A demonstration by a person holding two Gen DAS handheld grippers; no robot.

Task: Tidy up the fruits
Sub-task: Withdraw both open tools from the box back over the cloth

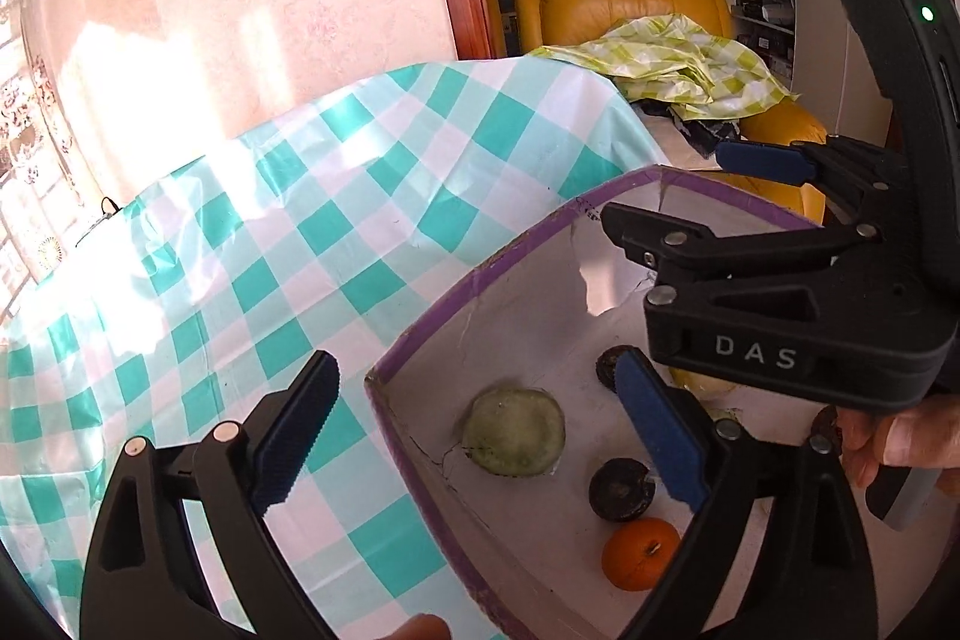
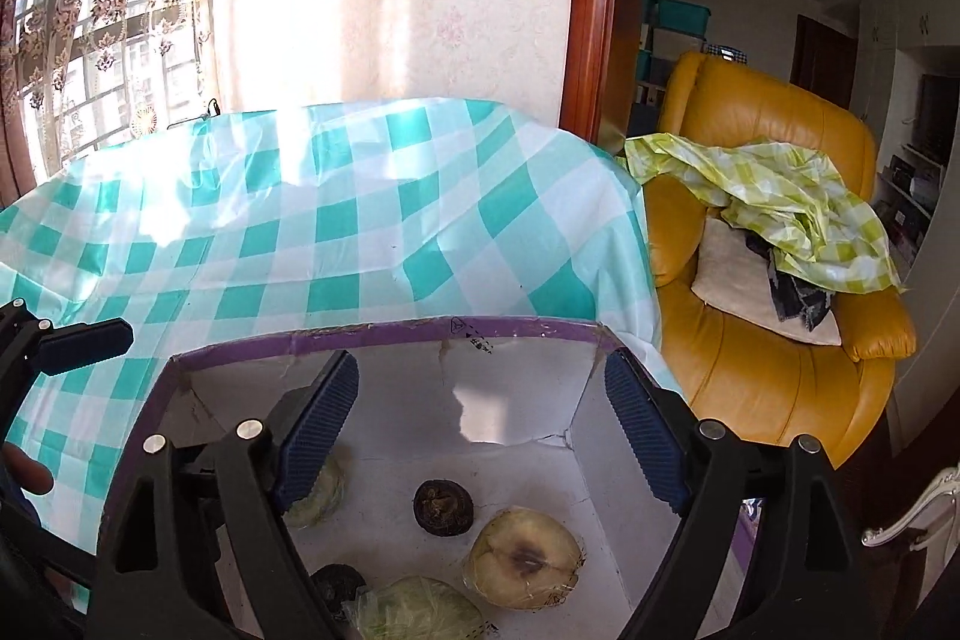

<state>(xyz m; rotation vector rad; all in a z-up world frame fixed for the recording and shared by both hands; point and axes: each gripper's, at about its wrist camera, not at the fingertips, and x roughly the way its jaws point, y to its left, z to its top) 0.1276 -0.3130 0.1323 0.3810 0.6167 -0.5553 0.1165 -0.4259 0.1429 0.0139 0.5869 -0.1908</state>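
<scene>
A white box with a purple rim [image 1: 480, 274] [image 2: 384, 334] stands on the teal checked tablecloth. In the left wrist view it holds a pale green slice [image 1: 516, 430], two dark round fruits [image 1: 621, 490] [image 1: 612, 367] and an orange [image 1: 642, 553]. In the right wrist view it holds a dark fruit [image 2: 443, 508], a wrapped halved pale fruit [image 2: 525, 559], a wrapped green piece [image 2: 414, 610] and another dark fruit [image 2: 336, 589]. My left gripper [image 1: 480, 436] is open and empty, straddling the box's left wall. My right gripper [image 2: 480, 436] [image 1: 690, 196] is open and empty above the box.
The checked tablecloth [image 2: 336, 220] covers the table up to the pink wall. A yellow leather armchair [image 2: 768, 340] with a green checked cloth [image 2: 780, 196] stands right of the table. A window with a lace curtain [image 2: 90, 28] is on the left.
</scene>
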